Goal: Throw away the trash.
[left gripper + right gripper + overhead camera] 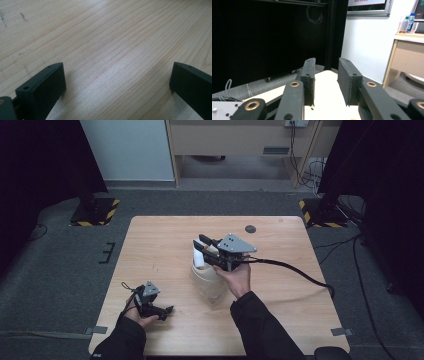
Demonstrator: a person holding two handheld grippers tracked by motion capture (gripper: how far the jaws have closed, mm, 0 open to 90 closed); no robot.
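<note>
While no writing reads, right tool (206, 251) over cream jug (207, 281), jaws parted.

Table (165, 245): pale wood grain, smooth, faint sheen. Cream jug (207, 282): smooth, matt, plastic-looking. Gripper pads (47, 87): matt black plastic.

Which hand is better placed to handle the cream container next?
Right. The right gripper is at the cream container in mid-table, jaws slightly apart with nothing between them. The left gripper rests near the table's front edge, jaws wide open, away from it.
</note>
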